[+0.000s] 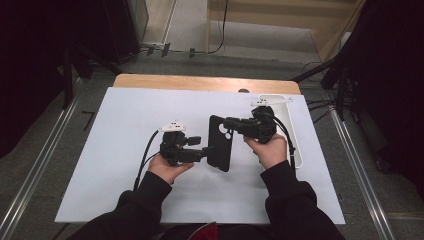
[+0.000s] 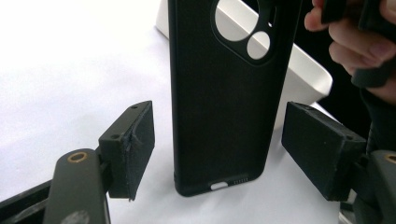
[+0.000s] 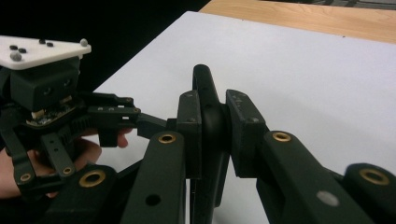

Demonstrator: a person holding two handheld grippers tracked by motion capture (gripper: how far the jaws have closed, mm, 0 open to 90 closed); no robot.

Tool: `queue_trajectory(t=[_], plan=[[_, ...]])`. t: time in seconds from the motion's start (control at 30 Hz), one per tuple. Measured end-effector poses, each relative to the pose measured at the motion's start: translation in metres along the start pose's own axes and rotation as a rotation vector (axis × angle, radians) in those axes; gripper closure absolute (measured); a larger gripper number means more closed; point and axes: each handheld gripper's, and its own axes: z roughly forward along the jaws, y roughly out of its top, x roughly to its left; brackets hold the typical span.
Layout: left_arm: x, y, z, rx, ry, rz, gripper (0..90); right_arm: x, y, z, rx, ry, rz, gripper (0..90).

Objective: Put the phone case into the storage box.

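Case [image 1: 219,142] hangs pinched by the right gripper [image 3: 211,133]; left gripper [image 2: 219,154] straddles its lower end, pads spread, not touching. White tray [image 1: 295,145] lies just beside the right hand [image 1: 270,150].

You hold a matt black phone case [image 2: 219,102], rubbery-looking and smooth, above a white sheet [image 1: 125,150] with a flat, paper-like finish. Bare wood [image 1: 200,82] shows along the far table edge. The white tray [image 2: 299,70] looks like glossy plastic.
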Motion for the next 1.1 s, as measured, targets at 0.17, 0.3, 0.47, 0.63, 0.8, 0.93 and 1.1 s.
queue_trajectory(t=[0.17, 0.3, 0.47, 0.63, 0.8, 0.93, 1.1], plan=[[0.0, 0.001, -0.003, 0.009, -0.051, 0.021, 25.8, -0.001, 0.001, -0.005, 0.006, 0.025, -0.017, 75.0], [-0.002, 0.003, -0.007, -0.003, -0.072, 0.08, 28.3, -0.002, 0.003, -0.01, 0.013, 0.045, -0.059, 75.0], [-0.001, 0.004, -0.011, -0.007, -0.091, 0.09, 28.3, -0.006, 0.003, -0.015, 0.03, 0.078, -0.079, 75.0], [0.002, 0.005, -0.014, -0.004, -0.113, 0.089, 28.3, -0.007, 0.002, -0.015, 0.062, 0.108, -0.125, 75.0], [0.002, 0.007, -0.016, 0.013, -0.123, 0.119, 28.3, -0.006, 0.002, -0.016, 0.1, 0.149, -0.157, 74.9], [0.004, 0.008, -0.018, 0.011, -0.126, 0.127, 28.3, -0.005, 0.002, -0.016, 0.11, 0.17, -0.178, 75.0], [0.005, 0.01, -0.02, 0.021, -0.137, 0.14, 28.2, -0.004, 0.002, -0.016, 0.124, 0.201, -0.202, 74.9]])
